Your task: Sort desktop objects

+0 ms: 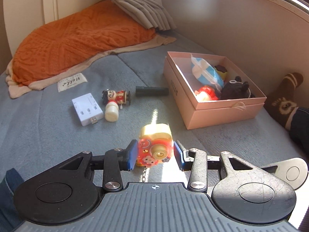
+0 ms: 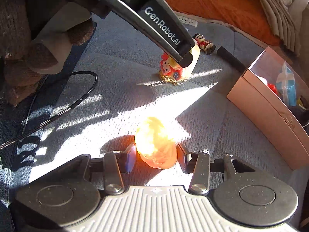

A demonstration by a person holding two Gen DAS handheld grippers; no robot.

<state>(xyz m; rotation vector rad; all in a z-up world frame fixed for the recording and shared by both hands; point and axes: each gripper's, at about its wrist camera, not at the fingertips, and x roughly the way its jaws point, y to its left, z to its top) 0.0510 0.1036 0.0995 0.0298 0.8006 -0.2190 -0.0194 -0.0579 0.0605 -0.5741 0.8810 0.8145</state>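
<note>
My left gripper stands around a red and cream toy camera on the blue-grey mat; the left pad touches it, the right pad has a small gap. The camera also shows in the right wrist view under the left gripper's finger. My right gripper straddles a sunlit orange-yellow soft toy on the mat, with its pads close on both sides. A pink open box holds several toys to the right; it also shows in the right wrist view.
On the mat lie a white charger block, a small doll figure, a white bottle and a black cylinder. An orange blanket is at the back. A black cable lies at left.
</note>
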